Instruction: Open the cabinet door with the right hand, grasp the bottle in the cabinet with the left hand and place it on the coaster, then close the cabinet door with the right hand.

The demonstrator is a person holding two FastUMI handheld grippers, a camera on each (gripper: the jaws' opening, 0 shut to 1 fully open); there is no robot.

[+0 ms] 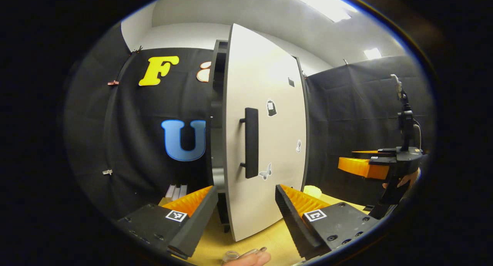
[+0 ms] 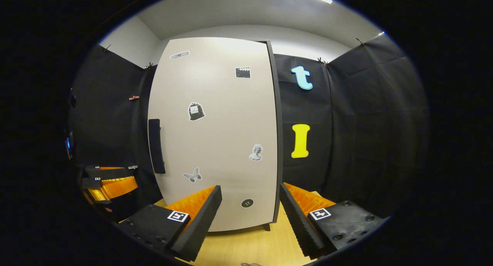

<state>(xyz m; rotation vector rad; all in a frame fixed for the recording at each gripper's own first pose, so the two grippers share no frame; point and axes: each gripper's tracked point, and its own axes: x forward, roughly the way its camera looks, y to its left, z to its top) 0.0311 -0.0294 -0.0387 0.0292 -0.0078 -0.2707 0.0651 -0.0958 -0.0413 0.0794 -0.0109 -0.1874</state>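
1. The cabinet [image 2: 269,135] is a tall upright box with dark edges, standing on a pale wood-grain counter [image 2: 254,244].
2. Its door [image 2: 219,135] is a smooth, flat, off-white panel dotted with small stickers: a butterfly, a bust, a clapperboard and a round button shape.
3. In the left gripper view the door [image 1: 265,115] stands slightly ajar, with a dark gap along its left edge next to the cabinet body [image 1: 215,115].
4. The handle [image 1: 251,142] is a dark, straight vertical bar held off the panel on two short posts, near the door's free edge.
5. The left gripper [image 1: 246,210] faces the door edge and handle; its jaws are spread wide with nothing between them, and their inner faces are ribbed.
6. The right gripper [image 2: 250,212] points at the door's lower front; its jaws are also wide apart and hold nothing.
7. In the left gripper view the right gripper [image 1: 369,164] hangs well to the right of the cabinet, a hand [image 1: 404,180] gripping it.
8. A pale, bumpy, rounded thing [image 1: 312,190] lies on the counter just right of the door's foot; I cannot tell whether it is the coaster.
9. I cannot tell where the bottle is; the gap is too dark.
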